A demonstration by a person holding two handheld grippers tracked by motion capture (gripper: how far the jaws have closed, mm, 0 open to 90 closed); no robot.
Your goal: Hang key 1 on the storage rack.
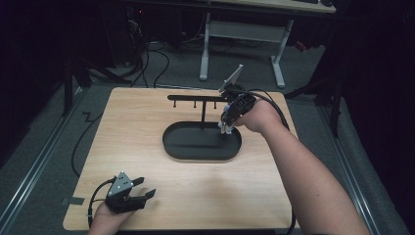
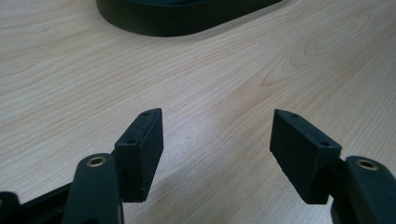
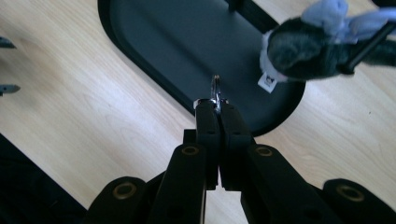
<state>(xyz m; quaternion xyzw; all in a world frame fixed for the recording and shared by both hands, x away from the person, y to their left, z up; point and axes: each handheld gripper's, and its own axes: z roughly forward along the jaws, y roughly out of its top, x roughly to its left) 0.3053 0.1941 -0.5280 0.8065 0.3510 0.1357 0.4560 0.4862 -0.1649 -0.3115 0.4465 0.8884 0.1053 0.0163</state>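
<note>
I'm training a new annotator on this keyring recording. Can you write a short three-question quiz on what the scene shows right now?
1. True or false: the left gripper is shut on a metal ring.
2. Which thing does the right gripper pinch? A) the metal key ring B) the rim of the black oval tray C) a hook bar
3. Fill in: the grey plush toy shows at the upper right of the right gripper view, over the tray's ____ end.

Key: 1 false, its jaws stand open over bare wooden table. 2 A. 3 rounded.
</note>
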